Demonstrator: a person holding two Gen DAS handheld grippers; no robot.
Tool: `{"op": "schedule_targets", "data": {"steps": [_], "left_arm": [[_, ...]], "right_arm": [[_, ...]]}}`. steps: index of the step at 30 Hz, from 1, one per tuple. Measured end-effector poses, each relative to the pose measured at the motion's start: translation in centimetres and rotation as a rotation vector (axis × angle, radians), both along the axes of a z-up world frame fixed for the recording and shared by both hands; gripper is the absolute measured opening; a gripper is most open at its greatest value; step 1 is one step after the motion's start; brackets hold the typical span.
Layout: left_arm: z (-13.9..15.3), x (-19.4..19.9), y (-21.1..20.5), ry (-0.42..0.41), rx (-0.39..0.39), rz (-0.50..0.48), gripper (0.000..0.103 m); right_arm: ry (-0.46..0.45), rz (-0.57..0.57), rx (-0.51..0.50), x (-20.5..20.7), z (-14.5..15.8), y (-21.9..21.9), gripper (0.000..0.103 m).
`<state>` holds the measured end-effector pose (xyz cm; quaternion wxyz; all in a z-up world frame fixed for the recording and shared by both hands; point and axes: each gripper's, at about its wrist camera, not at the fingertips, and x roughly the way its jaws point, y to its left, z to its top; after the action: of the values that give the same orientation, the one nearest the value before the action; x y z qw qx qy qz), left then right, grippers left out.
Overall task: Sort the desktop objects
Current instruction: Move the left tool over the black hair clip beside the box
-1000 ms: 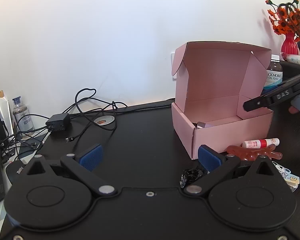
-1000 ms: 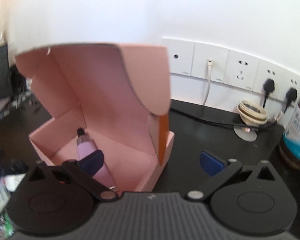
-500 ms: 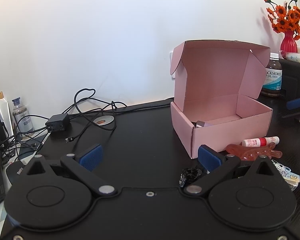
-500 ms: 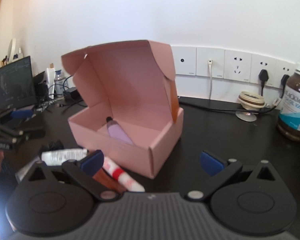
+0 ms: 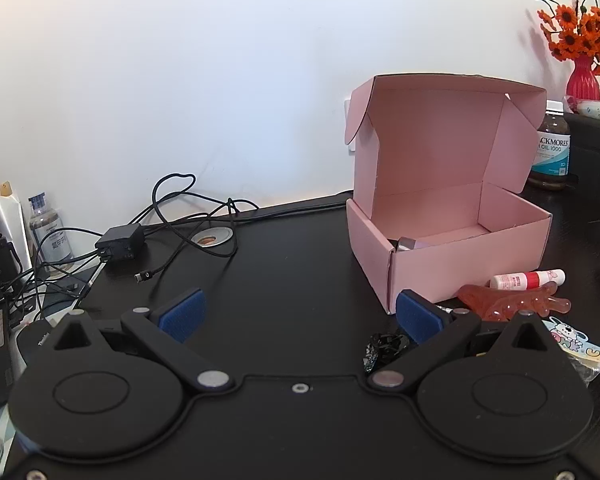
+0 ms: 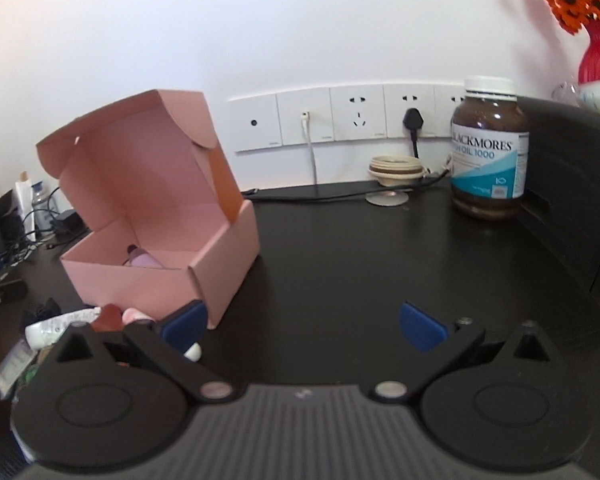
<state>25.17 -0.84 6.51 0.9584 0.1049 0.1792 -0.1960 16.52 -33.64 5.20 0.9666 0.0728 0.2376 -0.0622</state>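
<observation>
Pink cardboard box point(image 5: 452, 216), lid raised, lilac tube point(image 6: 142, 261) inside, both tools point(image 5: 298, 314) point(image 6: 304, 326) spread apart, empty.

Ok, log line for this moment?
left gripper open, empty | right gripper open, empty | pink box open, purple tube inside | red-white tube outside

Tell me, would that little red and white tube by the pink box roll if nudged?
Probably. The tube lies on its side on the smooth black desk, so it could roll. It looks small, likely light. The orange hand-shaped toy right beside it might stop it.
</observation>
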Motion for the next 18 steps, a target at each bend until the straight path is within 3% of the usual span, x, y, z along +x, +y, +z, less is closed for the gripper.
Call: {"op": "schedule_targets", "data": {"steps": [6,18], "left_arm": [[-0.10,-0.16,-0.28,-0.008,0.026,0.010,0.103],[-0.05,-0.16,-0.19,-0.010,0.026,0.022,0.103]], "right_arm": [[0.009,-0.001,-0.029,-0.23,-0.15,0.29,0.102],[0.012,-0.031,0.024,0.00,-0.40,-0.42,0.102]]}}
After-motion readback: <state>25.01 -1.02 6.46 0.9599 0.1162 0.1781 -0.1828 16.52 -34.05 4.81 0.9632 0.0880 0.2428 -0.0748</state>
